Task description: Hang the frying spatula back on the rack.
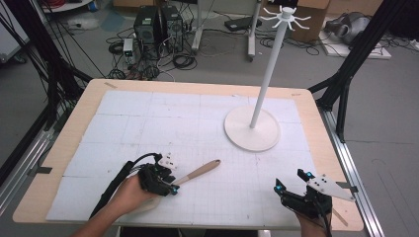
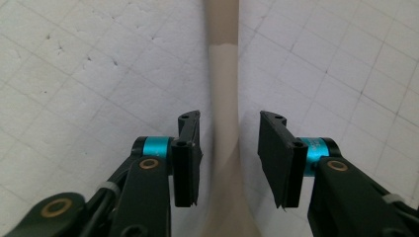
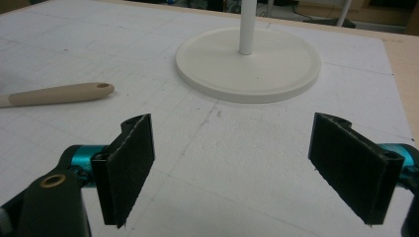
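- Straddling the spatula, the left gripper has its jaws parted on either side of the neck, gripping nothing.
- Right gripper gapes wide, empty, near the white stand.

A white hook stand on the gridded mat, computer towers on the floor behind.
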`<action>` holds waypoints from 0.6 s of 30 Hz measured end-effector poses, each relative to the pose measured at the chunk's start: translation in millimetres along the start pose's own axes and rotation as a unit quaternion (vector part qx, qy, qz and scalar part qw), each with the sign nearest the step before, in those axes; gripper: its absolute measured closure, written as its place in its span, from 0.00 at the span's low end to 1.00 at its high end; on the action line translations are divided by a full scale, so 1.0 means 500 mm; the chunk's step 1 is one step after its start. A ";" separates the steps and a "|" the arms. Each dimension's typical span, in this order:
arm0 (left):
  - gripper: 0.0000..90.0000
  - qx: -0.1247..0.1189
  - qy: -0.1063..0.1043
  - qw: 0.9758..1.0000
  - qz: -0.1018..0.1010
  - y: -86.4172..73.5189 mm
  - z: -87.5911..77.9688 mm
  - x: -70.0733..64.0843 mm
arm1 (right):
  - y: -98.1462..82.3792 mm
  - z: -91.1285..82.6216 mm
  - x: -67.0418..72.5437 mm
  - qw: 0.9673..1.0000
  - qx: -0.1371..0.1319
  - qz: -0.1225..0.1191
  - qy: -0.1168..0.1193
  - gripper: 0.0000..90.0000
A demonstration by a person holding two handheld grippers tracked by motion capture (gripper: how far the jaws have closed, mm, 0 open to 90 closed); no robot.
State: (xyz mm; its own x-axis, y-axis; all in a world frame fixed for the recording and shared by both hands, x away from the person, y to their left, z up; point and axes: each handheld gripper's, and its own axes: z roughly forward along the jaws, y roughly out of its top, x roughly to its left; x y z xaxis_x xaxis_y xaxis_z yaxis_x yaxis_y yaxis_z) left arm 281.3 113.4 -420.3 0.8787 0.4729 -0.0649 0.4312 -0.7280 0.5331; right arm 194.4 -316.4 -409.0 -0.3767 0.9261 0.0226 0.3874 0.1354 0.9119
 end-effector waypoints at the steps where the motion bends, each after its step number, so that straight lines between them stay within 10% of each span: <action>1: 0.75 -0.003 0.012 1.000 0.005 -0.002 0.001 -0.005 | -0.001 0.001 0.000 1.000 0.001 0.000 -0.001 0.19; 18: 0.86 -0.004 0.022 1.000 0.019 -0.004 0.002 -0.015 | -0.002 0.003 -0.003 1.000 0.009 0.008 -0.003 0.19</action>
State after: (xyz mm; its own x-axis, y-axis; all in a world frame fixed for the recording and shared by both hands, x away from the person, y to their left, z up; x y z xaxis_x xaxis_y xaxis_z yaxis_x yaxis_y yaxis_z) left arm 274.0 110.6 -421.6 0.8843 0.4669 -0.0076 0.3962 -0.7417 0.5412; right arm 196.0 -317.3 -410.6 -0.3659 0.9300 0.0342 0.4079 0.1273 0.9041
